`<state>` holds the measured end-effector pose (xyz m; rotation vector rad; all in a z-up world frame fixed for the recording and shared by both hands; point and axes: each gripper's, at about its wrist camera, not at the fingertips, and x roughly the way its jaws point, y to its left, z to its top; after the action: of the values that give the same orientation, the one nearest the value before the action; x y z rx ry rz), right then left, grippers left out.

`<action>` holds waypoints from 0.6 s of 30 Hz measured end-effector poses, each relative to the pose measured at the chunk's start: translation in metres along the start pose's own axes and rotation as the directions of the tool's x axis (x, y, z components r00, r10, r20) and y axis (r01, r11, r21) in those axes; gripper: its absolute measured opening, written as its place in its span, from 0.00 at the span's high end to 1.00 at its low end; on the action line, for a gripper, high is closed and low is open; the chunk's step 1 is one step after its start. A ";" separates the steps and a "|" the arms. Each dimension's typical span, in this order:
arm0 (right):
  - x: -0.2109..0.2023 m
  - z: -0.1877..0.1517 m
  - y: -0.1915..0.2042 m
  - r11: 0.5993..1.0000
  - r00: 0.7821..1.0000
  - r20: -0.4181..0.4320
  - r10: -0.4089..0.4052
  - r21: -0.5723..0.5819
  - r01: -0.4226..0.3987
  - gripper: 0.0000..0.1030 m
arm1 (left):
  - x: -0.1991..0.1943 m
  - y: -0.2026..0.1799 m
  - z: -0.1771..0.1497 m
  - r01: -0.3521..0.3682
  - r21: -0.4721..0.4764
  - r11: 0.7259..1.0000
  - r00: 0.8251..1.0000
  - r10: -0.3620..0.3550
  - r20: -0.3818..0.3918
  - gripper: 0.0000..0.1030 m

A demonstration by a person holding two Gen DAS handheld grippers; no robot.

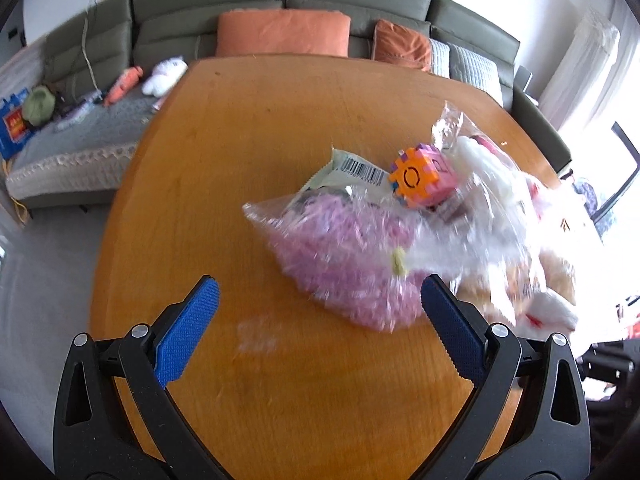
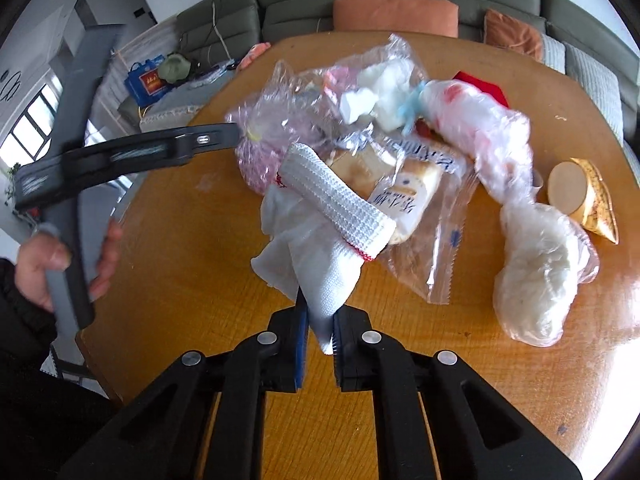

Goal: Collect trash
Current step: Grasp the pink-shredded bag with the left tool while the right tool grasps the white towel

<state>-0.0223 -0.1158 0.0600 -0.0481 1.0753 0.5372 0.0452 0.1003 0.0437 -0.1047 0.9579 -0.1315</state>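
A round wooden bench (image 2: 192, 280) stands before a grey-green sofa (image 1: 200, 12) with orange cushions (image 1: 283, 33). The right gripper (image 2: 320, 340) jaws are clenched on a white sock (image 2: 320, 256) beside the trash pile (image 2: 400, 152) at mid-bench; the left gripper (image 1: 320, 300) jaws gape wide, empty, near a pink-filled bag (image 1: 340, 256)

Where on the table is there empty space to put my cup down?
The table is bare along its left side, between the pink bag and the edge by the sofa, and near the left gripper. The right half is crowded with bags, a sock and a banana peel.
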 end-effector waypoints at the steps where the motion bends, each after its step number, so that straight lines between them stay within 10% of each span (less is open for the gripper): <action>1: -0.003 -0.005 -0.005 1.000 1.000 0.001 0.000 0.008 0.000 0.89 | 0.008 -0.002 0.005 0.011 0.006 1.000 1.000 -0.011 -0.017 0.05; 10: -0.006 -0.014 -0.006 0.997 0.999 0.019 -0.037 0.067 0.036 0.89 | 0.039 0.000 0.015 0.115 -0.025 0.993 0.986 -0.117 -0.118 0.08; 18: -0.017 -0.014 0.005 0.996 0.998 0.035 -0.053 0.067 0.051 0.89 | 0.022 0.001 -0.004 0.156 -0.040 0.987 0.984 -0.158 -0.078 0.55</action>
<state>-0.0422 -0.1221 0.0692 -0.0082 1.0523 0.4537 0.0541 0.0975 0.0237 -0.2073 1.0321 -0.2667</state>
